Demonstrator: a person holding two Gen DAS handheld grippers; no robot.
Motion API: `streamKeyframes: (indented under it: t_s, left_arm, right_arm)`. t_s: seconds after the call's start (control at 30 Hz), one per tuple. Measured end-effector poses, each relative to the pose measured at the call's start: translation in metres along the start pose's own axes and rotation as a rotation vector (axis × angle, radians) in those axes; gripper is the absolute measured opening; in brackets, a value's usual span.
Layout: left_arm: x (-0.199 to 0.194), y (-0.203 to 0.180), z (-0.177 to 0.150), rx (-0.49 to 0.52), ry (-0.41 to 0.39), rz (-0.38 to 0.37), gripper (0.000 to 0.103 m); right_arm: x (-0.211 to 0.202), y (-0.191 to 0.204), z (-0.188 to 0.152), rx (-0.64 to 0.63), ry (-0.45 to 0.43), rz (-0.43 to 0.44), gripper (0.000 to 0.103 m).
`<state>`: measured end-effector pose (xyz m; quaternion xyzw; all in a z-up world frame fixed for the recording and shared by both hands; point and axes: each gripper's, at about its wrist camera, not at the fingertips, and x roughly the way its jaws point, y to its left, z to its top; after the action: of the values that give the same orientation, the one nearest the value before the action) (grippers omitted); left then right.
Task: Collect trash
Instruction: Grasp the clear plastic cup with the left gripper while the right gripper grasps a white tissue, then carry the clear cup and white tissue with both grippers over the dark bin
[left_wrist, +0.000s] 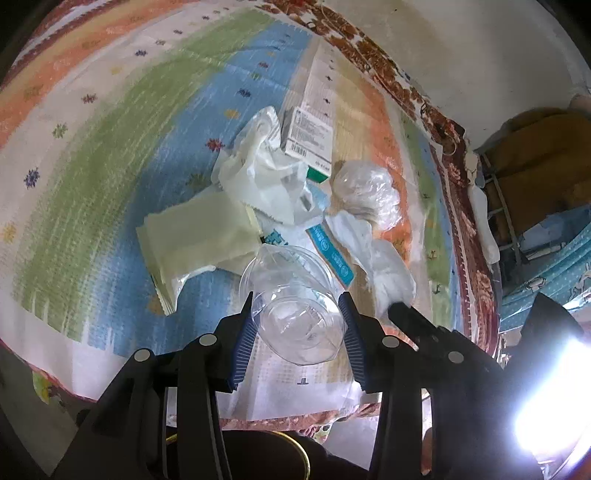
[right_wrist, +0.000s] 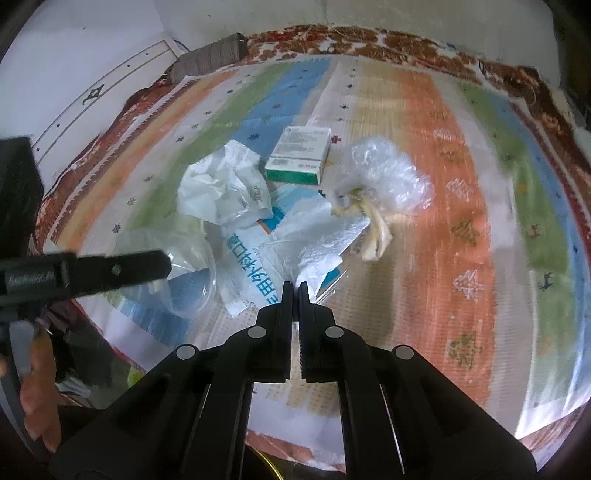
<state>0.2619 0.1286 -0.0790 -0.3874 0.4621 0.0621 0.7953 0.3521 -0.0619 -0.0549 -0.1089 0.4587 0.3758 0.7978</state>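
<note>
Trash pile (left_wrist: 280, 192) overlapping; clear cup (left_wrist: 295, 314) partly hides printed wrapper (left_wrist: 330, 254).

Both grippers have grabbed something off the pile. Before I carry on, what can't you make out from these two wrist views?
- Left wrist: the bright glare washes out the lower right corner.
- Right wrist: the clear cup held by the left gripper is partly hidden by that gripper's finger.
- Right wrist: how much tissue the right gripper has pinched is hidden by its fingers.
- Print on the green box is too small.

We see open striped mat (right_wrist: 436, 229) right of the heap; the box (right_wrist: 301, 153) and bubble wrap (right_wrist: 391, 181) block its far side.
</note>
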Motion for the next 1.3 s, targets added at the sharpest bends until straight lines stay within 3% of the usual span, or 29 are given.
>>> streamKeyframes:
  t_s: [0.47,0.6,0.73,0.87,1.3]
  left_arm:
    - [-0.042,-0.018,-0.012,0.081,-0.072,0.003,0.043]
    - [-0.055,-0.02,-0.016,0.065,-0.077,-0.051,0.043]
    - [-0.071,-0.027,-0.018,0.111,-0.123,-0.034,0.043]
    - [-0.084,-0.026,-0.026,0.107,-0.117,-0.084,0.043]
    - [-0.13,-0.042,-0.08,0.242,-0.188,-0.096,0.043]
  right_arm:
    - [-0.063,0.032,-0.007,-0.068,-0.121,0.006,0.002]
    - [-0.081,0.038,-0.008,-0.078,-0.156,0.014,0.002]
    - [-0.091,0.043,-0.013,-0.081,-0.176,0.011,0.002]
    - [-0.108,0.045,-0.023,-0.082,-0.201,0.015,0.002]
    - [-0.163,0.071,-0.081,-0.115,-0.277,0.024,0.002]
